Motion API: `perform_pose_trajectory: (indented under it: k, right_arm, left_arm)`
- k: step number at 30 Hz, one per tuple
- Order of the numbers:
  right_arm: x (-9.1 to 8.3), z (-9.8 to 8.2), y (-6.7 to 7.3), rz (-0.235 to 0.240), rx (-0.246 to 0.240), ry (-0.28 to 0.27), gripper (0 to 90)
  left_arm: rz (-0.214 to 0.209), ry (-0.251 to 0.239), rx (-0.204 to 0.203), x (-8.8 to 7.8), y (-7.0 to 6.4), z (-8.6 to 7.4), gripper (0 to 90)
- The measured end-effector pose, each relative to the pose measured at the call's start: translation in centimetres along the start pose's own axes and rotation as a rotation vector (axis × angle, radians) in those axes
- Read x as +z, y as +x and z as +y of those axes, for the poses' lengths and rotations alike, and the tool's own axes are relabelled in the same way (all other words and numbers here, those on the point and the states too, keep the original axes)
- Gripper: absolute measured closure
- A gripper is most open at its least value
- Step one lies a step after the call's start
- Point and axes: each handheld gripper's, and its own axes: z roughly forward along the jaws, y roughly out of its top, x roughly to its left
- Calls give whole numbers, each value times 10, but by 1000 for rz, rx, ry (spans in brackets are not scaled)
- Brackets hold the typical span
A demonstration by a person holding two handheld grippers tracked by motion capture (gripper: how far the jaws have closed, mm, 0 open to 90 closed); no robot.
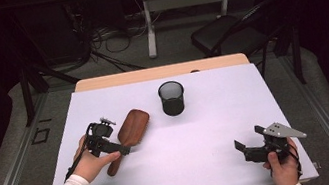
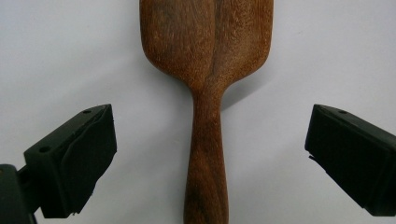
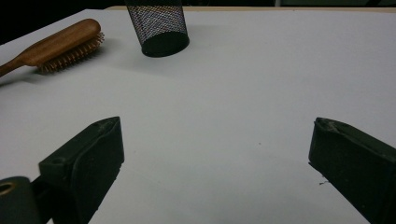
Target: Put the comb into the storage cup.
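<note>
A wooden hairbrush (image 1: 131, 128) lies bristles down on the white table cover (image 1: 190, 169), left of centre, its handle pointing toward the person. My left gripper (image 1: 120, 150) hovers over that handle and is open. In the left gripper view the brush handle (image 2: 205, 158) runs up between the two spread jaws of my left gripper (image 2: 210, 126), touching neither. A black mesh cup (image 1: 172, 98) stands upright behind the middle of the table. My right gripper (image 1: 248, 138) rests open at the front right with nothing between its jaws. The right gripper (image 3: 217, 130) looks toward the hairbrush (image 3: 60, 46) and the mesh cup (image 3: 161, 28).
The wooden table edge (image 1: 159, 72) shows beyond the white cover. On the floor behind stand a black folding chair (image 1: 228, 31), a second table's legs (image 1: 149, 29) and loose cables (image 1: 107, 36). Open cover lies between the two grippers.
</note>
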Motion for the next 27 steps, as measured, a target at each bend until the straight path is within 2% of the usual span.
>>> perform_pose_trajectory:
  k: [18,25,27]
  right_arm:
    - [1,0,1,3,-7,-1,31]
    - [1,0,0,2,-8,2,32]
    - [1,0,1,3,-6,3,32]
  left_arm:
    - [47,75,18,1,0,6,28]
    - [65,104,7,4,0,8,55]
    - [67,115,-7,6,-1,9,66]
